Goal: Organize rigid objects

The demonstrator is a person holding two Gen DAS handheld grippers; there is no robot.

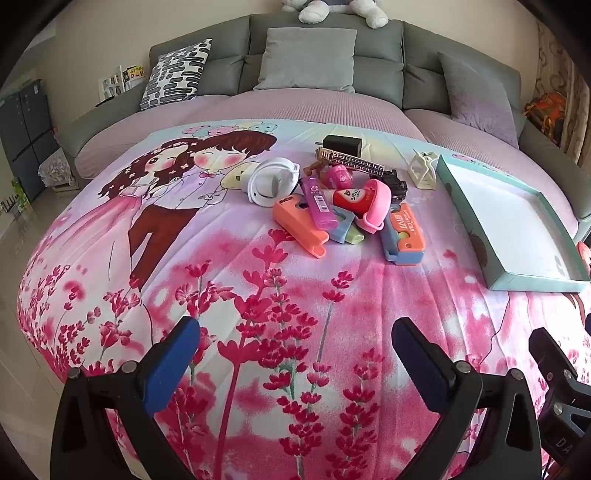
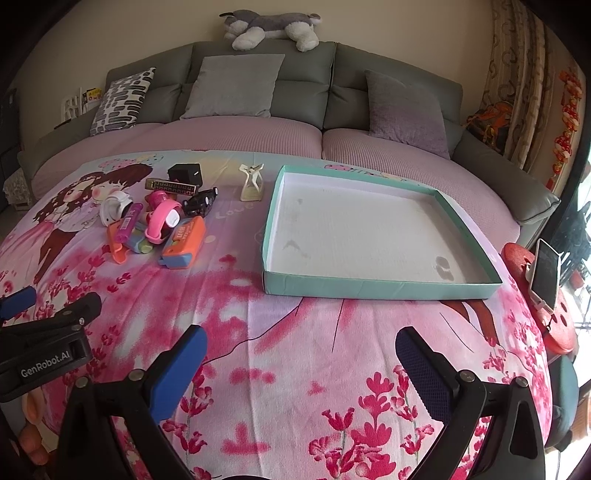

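Flowered blanket [image 2: 295, 332] carries toy pile [image 2: 159, 221], tray [image 2: 380, 286].

Both wrist views angled down over the blanket [image 1: 295, 295], left facing toys, right facing tray [image 2: 369, 286] — both shared

A home living room, probably: grey sofa [image 2: 258, 99] with cushions (plush dog [image 2: 271, 27] on top)

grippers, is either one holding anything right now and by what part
Nothing is held. The left gripper and the right gripper both stand open and empty over the blanket, short of the pile of small objects and the box lid.
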